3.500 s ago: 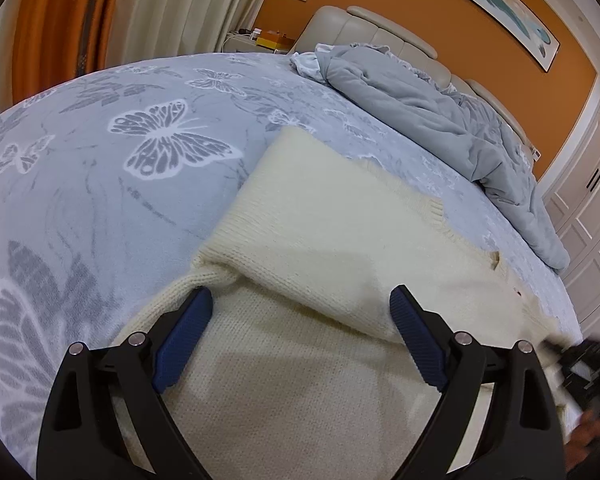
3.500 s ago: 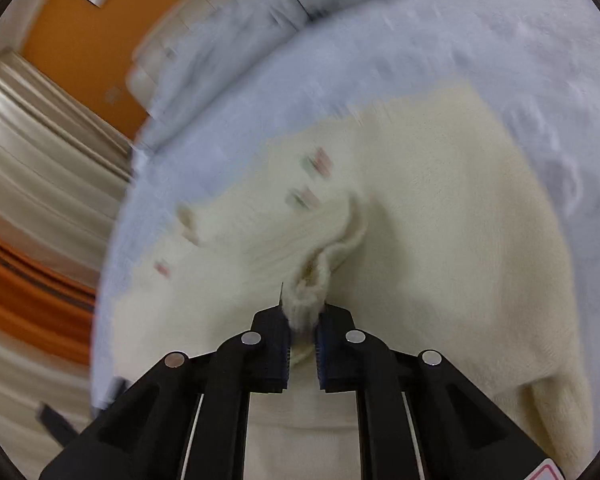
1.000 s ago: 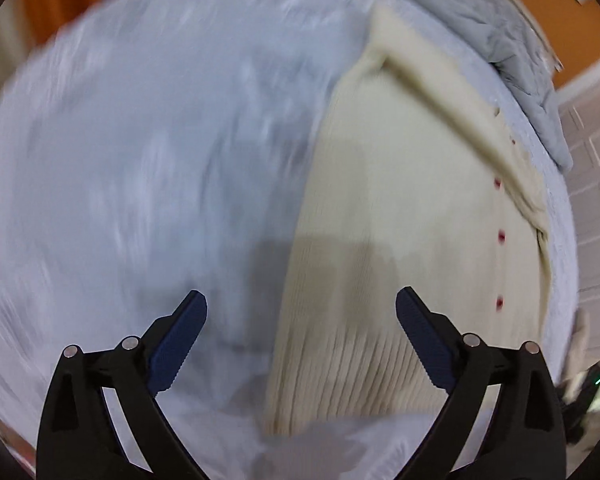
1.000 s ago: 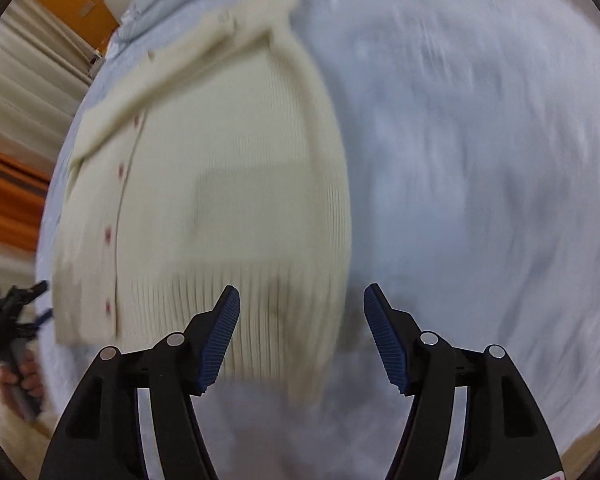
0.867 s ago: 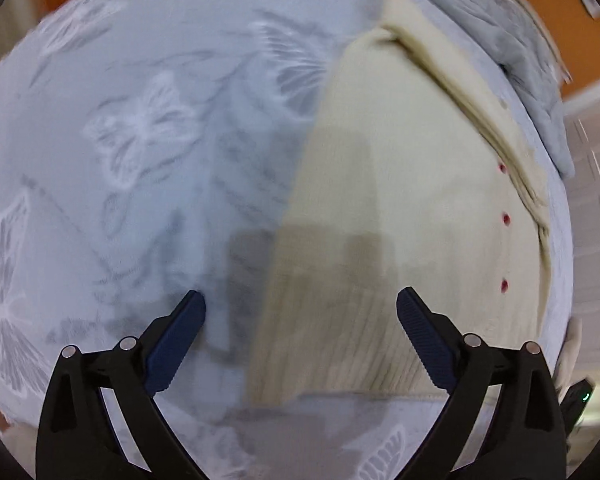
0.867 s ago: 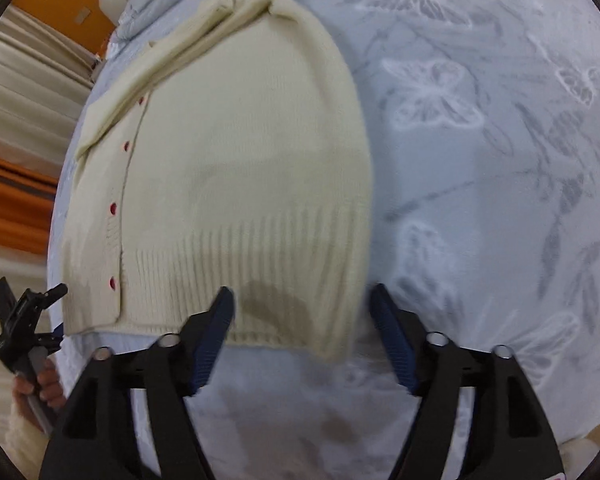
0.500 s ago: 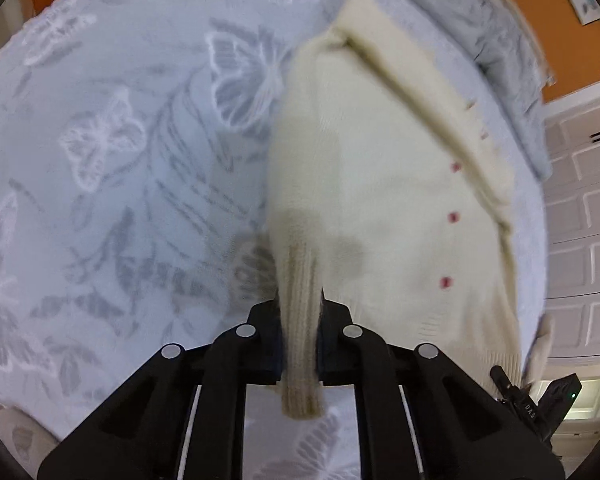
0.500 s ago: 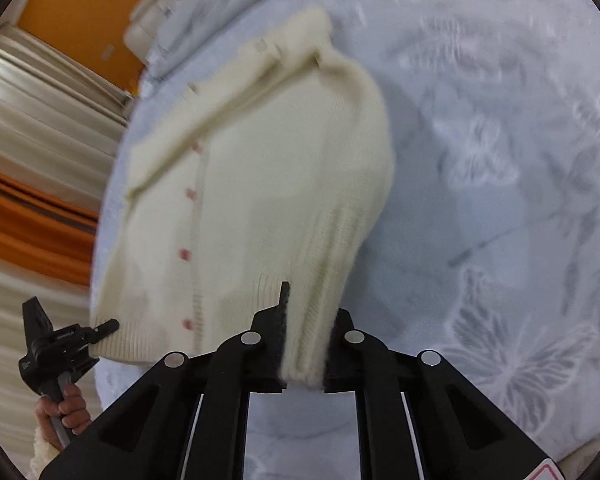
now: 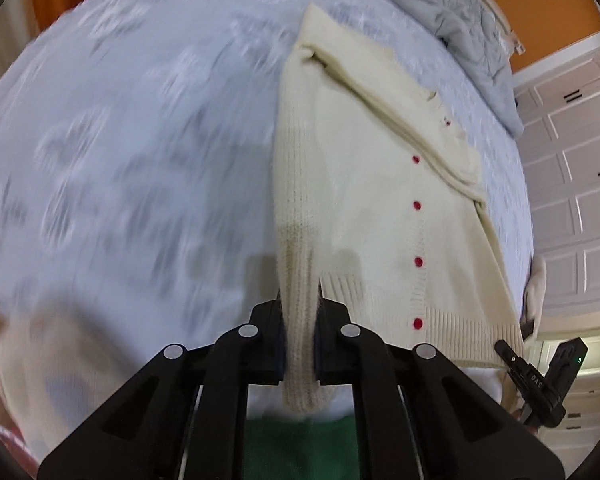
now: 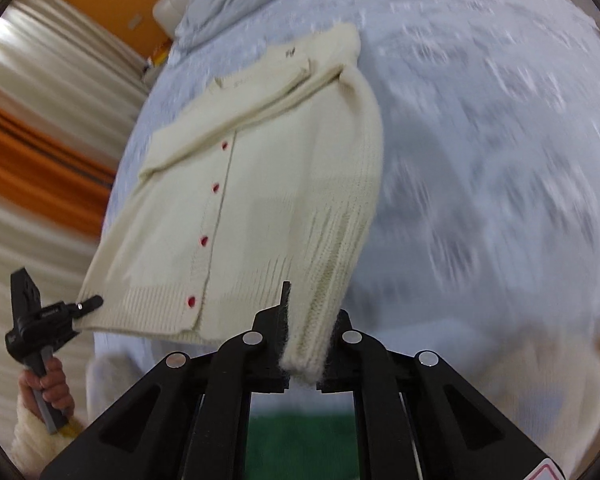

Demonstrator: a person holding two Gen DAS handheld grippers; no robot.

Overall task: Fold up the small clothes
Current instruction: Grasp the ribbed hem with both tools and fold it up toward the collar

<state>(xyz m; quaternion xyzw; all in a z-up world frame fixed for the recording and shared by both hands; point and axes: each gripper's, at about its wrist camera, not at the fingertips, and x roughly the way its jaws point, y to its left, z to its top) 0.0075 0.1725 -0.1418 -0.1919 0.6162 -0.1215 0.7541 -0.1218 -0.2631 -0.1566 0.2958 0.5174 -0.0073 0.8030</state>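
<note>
A cream knit cardigan (image 9: 372,184) with red buttons lies on the bed, its sleeves folded across the chest. My left gripper (image 9: 300,336) is shut on the ribbed hem at the cardigan's left bottom corner and lifts it. My right gripper (image 10: 306,340) is shut on the hem at the right bottom corner of the cardigan (image 10: 268,168) and lifts it too. The right gripper also shows at the lower right of the left wrist view (image 9: 540,380), and the left gripper at the lower left of the right wrist view (image 10: 40,320).
The bed has a pale blue sheet (image 9: 120,140) with a butterfly print. A grey duvet (image 9: 472,32) is bunched at the headboard. White wardrobe doors (image 9: 580,140) stand beyond the bed, with curtains (image 10: 28,140) on the other side. A green surface (image 10: 300,448) lies below.
Both grippers have closed on the cardigan's bottom corners and raised the hem off the bed, pulling back toward the bed's near edge. A second ago both were open above the hem.
</note>
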